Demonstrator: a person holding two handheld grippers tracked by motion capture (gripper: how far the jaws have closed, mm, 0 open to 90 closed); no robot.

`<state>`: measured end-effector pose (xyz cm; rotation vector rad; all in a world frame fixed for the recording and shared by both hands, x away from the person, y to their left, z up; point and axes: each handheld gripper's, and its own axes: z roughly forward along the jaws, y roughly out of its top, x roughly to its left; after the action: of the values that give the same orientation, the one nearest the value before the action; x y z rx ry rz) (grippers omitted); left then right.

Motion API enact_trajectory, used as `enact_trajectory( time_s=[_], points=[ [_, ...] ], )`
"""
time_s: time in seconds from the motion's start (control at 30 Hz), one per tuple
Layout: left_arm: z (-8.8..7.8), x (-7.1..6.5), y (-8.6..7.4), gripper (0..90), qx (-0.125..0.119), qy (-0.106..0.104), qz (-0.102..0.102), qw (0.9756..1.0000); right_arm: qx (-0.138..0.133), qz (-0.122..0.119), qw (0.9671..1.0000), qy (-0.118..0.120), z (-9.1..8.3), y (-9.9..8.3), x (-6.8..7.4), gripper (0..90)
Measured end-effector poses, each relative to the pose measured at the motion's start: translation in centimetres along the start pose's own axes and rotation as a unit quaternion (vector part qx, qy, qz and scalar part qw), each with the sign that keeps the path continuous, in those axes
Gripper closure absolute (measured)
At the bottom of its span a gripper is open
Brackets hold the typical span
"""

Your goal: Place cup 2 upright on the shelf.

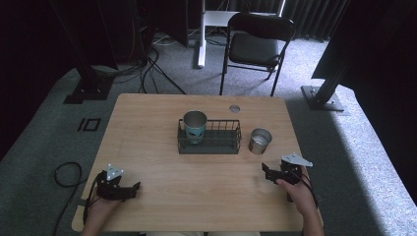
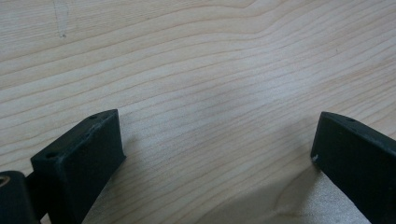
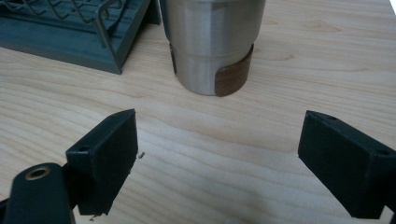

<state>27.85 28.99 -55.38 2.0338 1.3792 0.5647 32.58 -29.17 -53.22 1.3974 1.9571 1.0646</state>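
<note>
Black jaws of the right gripper (image 3: 219, 154) stand wide apart with nothing between them, aimed at the steel cup (image 3: 212, 42) just ahead on the counter (image 3: 289, 93). That cup stands upright beside the right end of the wire rack (image 1: 210, 142), apart from it. It looks rigid, light and smooth, so likely slippery; the brown band near its base may give better purchase, and a grip across the straight lower wall seems safest. Inside the rack stands a taller cup (image 1: 194, 126). Over bare wood at the near left, the left gripper (image 2: 215, 154) is likewise spread and empty.
</note>
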Motion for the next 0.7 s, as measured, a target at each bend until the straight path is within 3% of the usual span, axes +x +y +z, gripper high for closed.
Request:
enact_trajectory(
  time_s=[0.7],
  points=[
    [0.0,0.0,0.0,2.8,0.000,0.000,-0.001,1.0000,-0.016,0.001,0.9998,0.010,1.9,2.1,0.0,11.8]
  ],
)
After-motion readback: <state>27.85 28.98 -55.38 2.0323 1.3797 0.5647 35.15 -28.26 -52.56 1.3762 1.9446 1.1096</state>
